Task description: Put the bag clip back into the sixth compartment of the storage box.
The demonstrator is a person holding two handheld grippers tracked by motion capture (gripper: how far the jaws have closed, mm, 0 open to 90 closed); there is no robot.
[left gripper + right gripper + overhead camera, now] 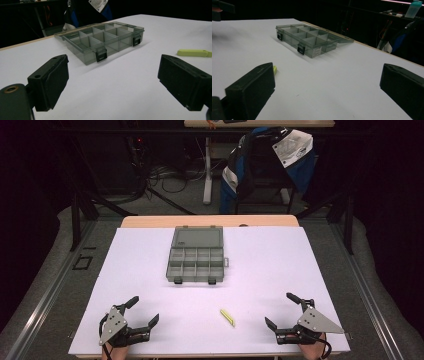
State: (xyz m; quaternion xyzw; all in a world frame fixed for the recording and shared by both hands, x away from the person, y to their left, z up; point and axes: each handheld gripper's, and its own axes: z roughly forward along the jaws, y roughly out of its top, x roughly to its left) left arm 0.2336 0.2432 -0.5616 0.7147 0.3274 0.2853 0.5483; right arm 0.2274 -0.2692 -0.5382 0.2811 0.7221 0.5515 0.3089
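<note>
A grey see-through compartment box (196, 260) lies open in the middle of the white table, lid folded flat at its far side, compartments empty (100, 40) (308, 38). A small yellow-green stick (227, 317) lies on the table between the two grippers, nearer the right one; it shows at the right edge of the left gripper view (193, 53) and peeks out beside the right gripper's left jaw (275, 69). My left gripper (142, 311) rests open at the front left edge. My right gripper (281, 310) rests open at the front right edge. Nothing is between either pair of jaws.
The white sheet (280, 255) covers the table; a wooden strip (150, 221) shows at its far edge. Beyond the table stand a chair draped with a blue and white jacket (272, 155), a desk leg and cables on the floor.
</note>
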